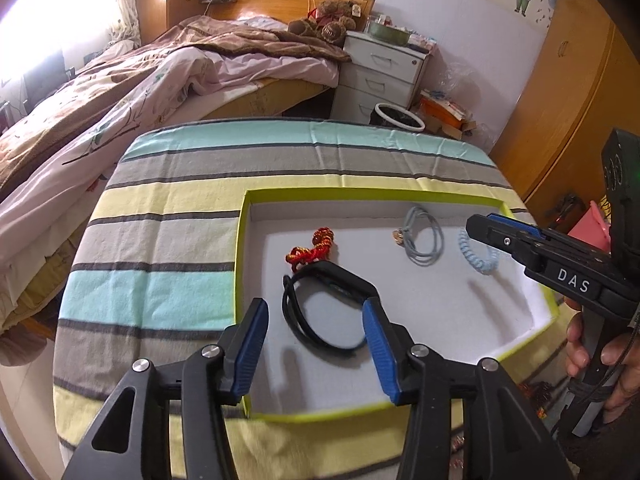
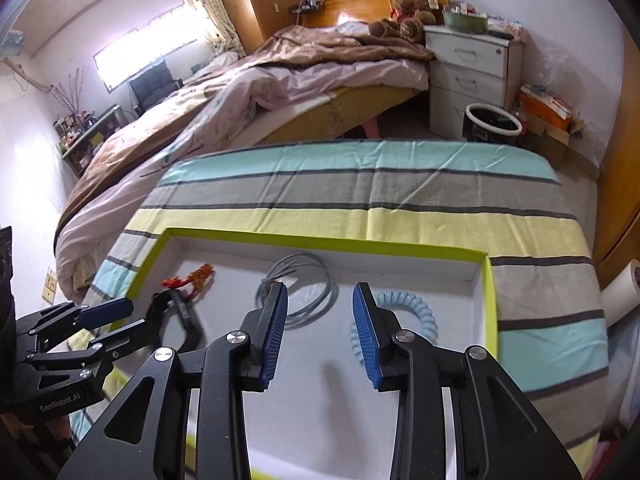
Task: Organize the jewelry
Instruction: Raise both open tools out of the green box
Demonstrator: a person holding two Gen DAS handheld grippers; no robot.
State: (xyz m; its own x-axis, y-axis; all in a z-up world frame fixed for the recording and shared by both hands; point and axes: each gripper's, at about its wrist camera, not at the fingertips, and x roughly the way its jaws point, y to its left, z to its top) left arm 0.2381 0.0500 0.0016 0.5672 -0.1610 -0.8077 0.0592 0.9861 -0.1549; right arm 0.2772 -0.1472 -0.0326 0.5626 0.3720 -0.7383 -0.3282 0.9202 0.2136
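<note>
Jewelry lies inside a shallow box with a lime-green rim (image 1: 242, 240) and a white floor, which stands on a striped cloth (image 1: 160, 216). In the left wrist view a black band (image 1: 320, 312) sits at the centre of the floor, just ahead of the left gripper (image 1: 316, 312), whose blue pads stand wide apart with the band between them; whether they touch it I cannot tell. At 11 o'clock from the band a red-gold knotted cord (image 1: 314, 248) touches it. A grey hair tie (image 1: 424, 236) lies at 1 o'clock, and a pale blue spiral tie (image 2: 404, 312) at 2 o'clock, close to the right wall. The right gripper (image 2: 320, 308) hangs over the floor between these two, its fingers parted and holding nothing. White floor is free at 4 o'clock, toward the near right corner. The cloth is bare beyond the far rim. Readable writing: "DAS" on the right gripper, "GenRobot.AI" on the left one.
</note>
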